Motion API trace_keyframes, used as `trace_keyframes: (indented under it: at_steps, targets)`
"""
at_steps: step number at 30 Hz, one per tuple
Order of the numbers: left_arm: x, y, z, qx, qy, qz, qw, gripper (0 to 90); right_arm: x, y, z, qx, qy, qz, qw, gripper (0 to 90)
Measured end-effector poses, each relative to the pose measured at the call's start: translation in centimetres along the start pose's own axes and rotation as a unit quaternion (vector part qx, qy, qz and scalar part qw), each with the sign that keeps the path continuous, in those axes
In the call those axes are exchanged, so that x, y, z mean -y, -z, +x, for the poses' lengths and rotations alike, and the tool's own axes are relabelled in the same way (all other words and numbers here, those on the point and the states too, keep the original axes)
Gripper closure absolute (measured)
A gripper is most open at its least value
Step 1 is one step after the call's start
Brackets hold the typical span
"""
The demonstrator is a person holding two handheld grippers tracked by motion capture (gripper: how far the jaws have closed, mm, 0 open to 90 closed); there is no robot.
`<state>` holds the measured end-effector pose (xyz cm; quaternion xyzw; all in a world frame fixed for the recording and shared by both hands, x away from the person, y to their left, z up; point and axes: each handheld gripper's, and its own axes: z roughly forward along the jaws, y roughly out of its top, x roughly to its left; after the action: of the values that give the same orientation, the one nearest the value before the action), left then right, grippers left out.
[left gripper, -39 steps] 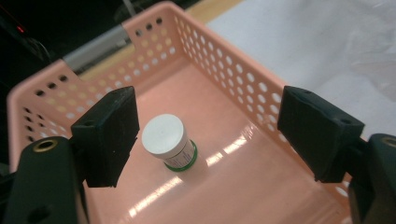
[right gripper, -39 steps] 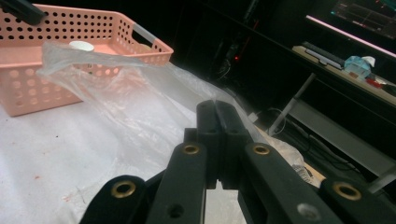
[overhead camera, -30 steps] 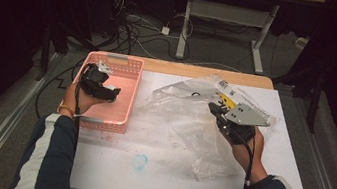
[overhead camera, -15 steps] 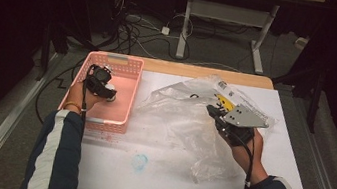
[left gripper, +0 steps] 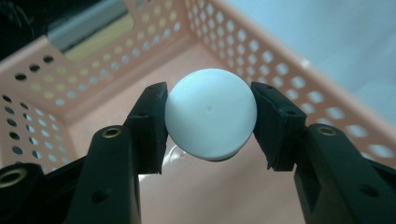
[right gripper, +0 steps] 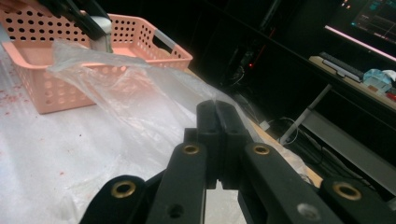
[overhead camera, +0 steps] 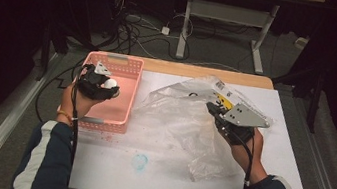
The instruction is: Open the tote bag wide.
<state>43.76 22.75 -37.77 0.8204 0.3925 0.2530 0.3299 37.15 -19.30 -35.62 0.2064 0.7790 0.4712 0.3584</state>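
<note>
The white round-capped object [left gripper: 210, 113] sits pinched between the left gripper [overhead camera: 102, 86]'s jaws, which have just been closing onto it, above the pink perforated basket [overhead camera: 120, 113] at the table's left. Its domed end faces the gripper camera; its long axis seemingly runs away toward the basket floor. This looks like the lift-out step. Next comes carrying it right toward the clear plastic bag [overhead camera: 187, 122], whose edge the right gripper [right gripper: 217, 122] holds with jaws pressed together.

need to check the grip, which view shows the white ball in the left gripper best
The left gripper view: the white ball sits large and sharp, pressed between both pads of the left gripper above the pink basket. The high view shows it as a small white spot. In the right gripper view it is far off behind the plastic bag.
</note>
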Motion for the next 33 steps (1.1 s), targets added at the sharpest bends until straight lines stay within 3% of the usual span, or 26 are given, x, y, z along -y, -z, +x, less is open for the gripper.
trace_keyframes:
  at_steps: [3, 6, 12, 14, 20, 22, 24, 26, 28, 29, 33]
  targets:
    - [0.1, 2.3, -1.4, 0.009, -0.011, -0.045, 0.9989, 47.9, -0.2, -0.1, 0.0, 0.004, 0.002, 0.001, 1.0000, 90.0]
    - [0.1, 4.1, -3.1, 0.017, -0.033, -0.082, 0.9959, 47.9, -0.4, -0.1, 0.0, 0.008, -0.001, 0.002, 1.0000, 90.0]
    - [0.1, 5.4, -6.9, 0.052, -0.068, -0.104, 0.9909, 47.9, -0.4, -0.6, 0.2, 0.009, -0.005, 0.012, 0.9999, 90.0]
    - [0.2, 5.2, -8.0, 0.058, -0.082, -0.103, 0.9896, 47.9, -0.3, -0.7, 0.4, 0.008, -0.006, 0.014, 0.9999, 90.0]
    - [0.3, 4.4, -10.6, 0.086, -0.092, -0.115, 0.9853, 48.0, -0.1, -0.9, 0.7, 0.004, -0.005, 0.019, 0.9998, 90.0]
    - [-0.1, 4.1, -11.8, 0.090, -0.109, -0.125, 0.9821, 47.9, 0.0, -1.0, 0.8, 0.002, -0.004, 0.022, 0.9997, 90.0]
    - [-0.5, 3.5, -13.4, 0.108, -0.117, -0.137, 0.9777, 47.9, 0.0, -1.0, 0.9, -0.002, -0.003, 0.022, 0.9998, 90.0]
    - [-0.9, 2.5, -15.0, 0.136, -0.121, -0.144, 0.9726, 48.0, 0.0, -1.0, 1.1, -0.005, -0.001, 0.025, 0.9997, 90.0]
    - [-1.3, 1.2, -16.7, 0.142, -0.140, -0.137, 0.9704, 47.9, 0.1, -1.1, 1.1, -0.009, 0.001, 0.025, 0.9996, 90.0]
    - [-1.5, 0.4, -17.3, 0.156, -0.140, -0.130, 0.9692, 47.9, 0.1, -1.1, 1.2, -0.011, 0.001, 0.027, 0.9996, 90.0]
    - [-2.2, -2.7, -19.3, 0.166, -0.154, -0.109, 0.9680, 47.9, 0.5, -1.2, 1.3, -0.019, 0.002, 0.034, 0.9992, 90.0]
